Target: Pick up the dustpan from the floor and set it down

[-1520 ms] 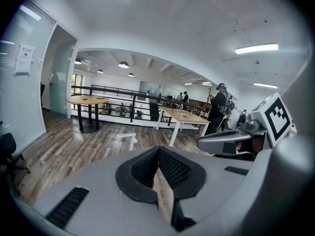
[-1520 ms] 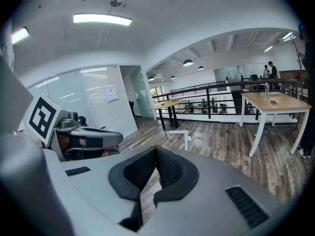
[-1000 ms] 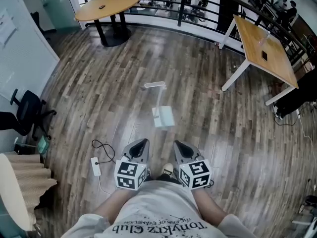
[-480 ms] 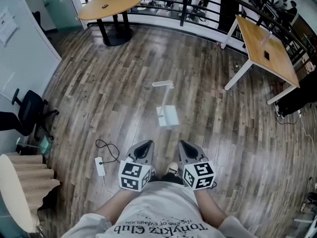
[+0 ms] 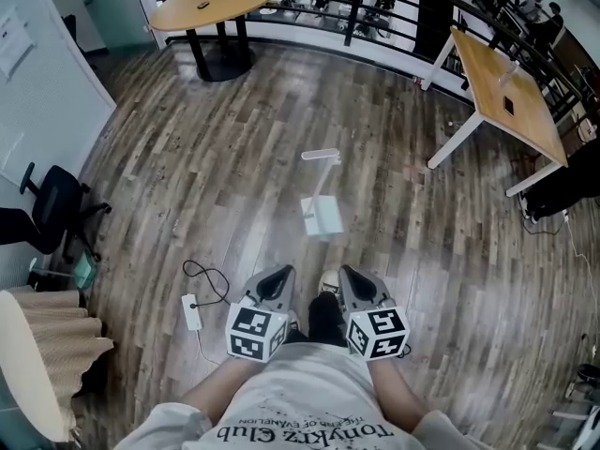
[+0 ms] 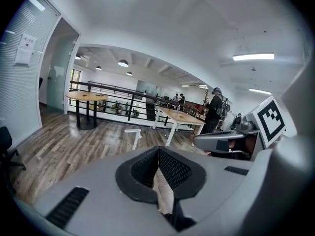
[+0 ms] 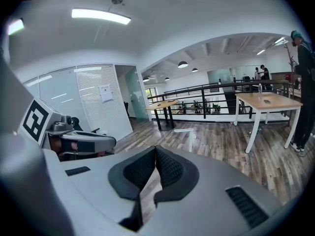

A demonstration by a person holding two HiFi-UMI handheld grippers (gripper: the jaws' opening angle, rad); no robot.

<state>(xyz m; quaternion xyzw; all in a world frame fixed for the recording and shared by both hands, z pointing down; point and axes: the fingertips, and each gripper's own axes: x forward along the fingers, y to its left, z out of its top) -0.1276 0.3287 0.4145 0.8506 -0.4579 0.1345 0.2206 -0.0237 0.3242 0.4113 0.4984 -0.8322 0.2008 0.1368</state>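
Slanting floorward: left gripper (image 5: 279, 274), right gripper (image 5: 349, 274)

White dustpan (image 5: 322, 218), floor (image 5: 187, 157) — streaked grey-brown planks, round table (image 5: 211, 3) tan, black-legged.

tongs (image 5: 277, 275): grey, black pads (image 6: 172, 168) | cubes (image 5: 255, 334): black-white markers | shirt (image 5: 309, 397): white, printed

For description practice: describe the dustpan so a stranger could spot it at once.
Find the wooden floor flanked by a round table and a rectangular desk. The dustpan stands alone mid-floor, pale, with a tall upright handle, unlike the flat power strip with its cable.
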